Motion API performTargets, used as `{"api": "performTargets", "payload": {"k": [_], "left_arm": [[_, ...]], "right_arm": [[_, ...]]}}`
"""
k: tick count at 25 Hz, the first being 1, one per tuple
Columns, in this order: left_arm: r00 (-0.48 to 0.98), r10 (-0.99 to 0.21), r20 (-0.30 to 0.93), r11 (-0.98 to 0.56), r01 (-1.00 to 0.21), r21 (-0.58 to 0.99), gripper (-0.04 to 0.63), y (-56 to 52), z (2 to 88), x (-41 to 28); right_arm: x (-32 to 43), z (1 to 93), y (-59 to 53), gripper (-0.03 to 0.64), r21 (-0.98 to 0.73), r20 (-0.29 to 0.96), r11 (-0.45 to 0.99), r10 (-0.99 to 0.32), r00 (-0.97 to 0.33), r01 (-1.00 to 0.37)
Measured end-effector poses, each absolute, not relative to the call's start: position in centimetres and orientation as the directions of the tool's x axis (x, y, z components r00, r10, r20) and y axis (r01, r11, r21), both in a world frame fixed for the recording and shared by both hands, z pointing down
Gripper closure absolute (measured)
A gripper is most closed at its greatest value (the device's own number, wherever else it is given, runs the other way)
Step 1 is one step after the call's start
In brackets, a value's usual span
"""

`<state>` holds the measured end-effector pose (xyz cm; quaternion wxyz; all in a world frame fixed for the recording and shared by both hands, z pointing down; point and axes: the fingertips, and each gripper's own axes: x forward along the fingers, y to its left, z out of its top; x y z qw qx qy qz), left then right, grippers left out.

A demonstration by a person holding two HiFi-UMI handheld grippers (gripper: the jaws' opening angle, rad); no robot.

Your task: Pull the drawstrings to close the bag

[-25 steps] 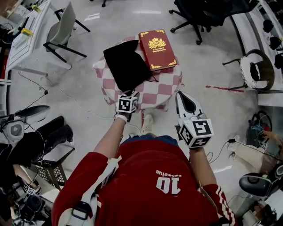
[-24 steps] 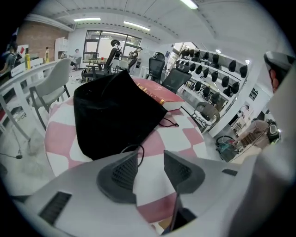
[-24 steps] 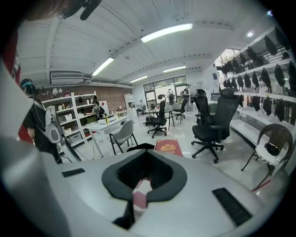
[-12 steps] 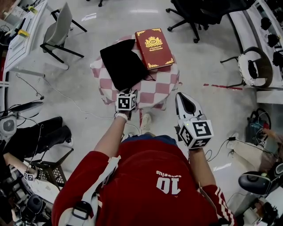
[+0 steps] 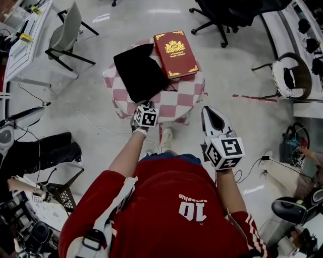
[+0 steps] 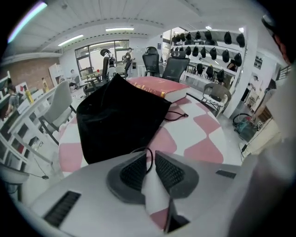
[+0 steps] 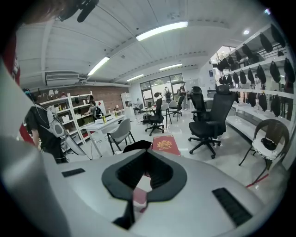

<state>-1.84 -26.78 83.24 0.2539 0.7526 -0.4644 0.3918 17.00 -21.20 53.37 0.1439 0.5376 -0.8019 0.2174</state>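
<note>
A black drawstring bag [image 5: 139, 73] lies flat on a small table under a pink-and-white checked cloth [image 5: 187, 98]. My left gripper [image 5: 144, 105] is at the table's near edge, just in front of the bag [image 6: 115, 115]. In the left gripper view its jaws [image 6: 150, 156] are closing around a thin black drawstring loop [image 6: 149, 152]. A narrow gap still shows beside the cord. A second drawstring [image 6: 178, 115] trails from the bag's right side. My right gripper [image 5: 207, 108] hangs off the table to the right, shut and empty [image 7: 145, 155].
A red hardback book [image 5: 175, 54] lies on the table right of the bag, touching its edge. A grey chair [image 5: 70, 30] stands far left, a black office chair [image 5: 232, 12] far right, a round chair [image 5: 290, 78] at right. Cables cross the floor.
The left gripper has shifted a little to the right and tilted at the table's near edge. The bag, the book and the right gripper have stayed put.
</note>
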Motion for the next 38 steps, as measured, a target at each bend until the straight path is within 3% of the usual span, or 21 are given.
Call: {"api": "performTargets", "payload": {"k": [15, 31, 38], "left_arm": [[0.301, -0.463, 0.833, -0.450, -0.890, 0.072, 0.586, -26.4, 82.6, -2.2], [0.364, -0.584, 0.725, -0.531, -0.847, -0.002, 0.588, -24.5, 73.7, -4.9], [0.382, -0.686, 0.619, -0.468, -0.884, 0.027, 0.588, -25.8, 67.3, -7.0]], "right_arm": [[16.9, 52.9, -21.8, 0.603, -0.208, 0.445, 0.337, -0.803, -0.396, -0.918], [14.1, 53.7, -22.9, 0.603, -0.193, 0.446, 0.405, -0.775, -0.447, -0.894], [12.5, 55.3, -24.2, 0.603, -0.149, 0.483, 0.458, -0.739, -0.469, -0.876]]}}
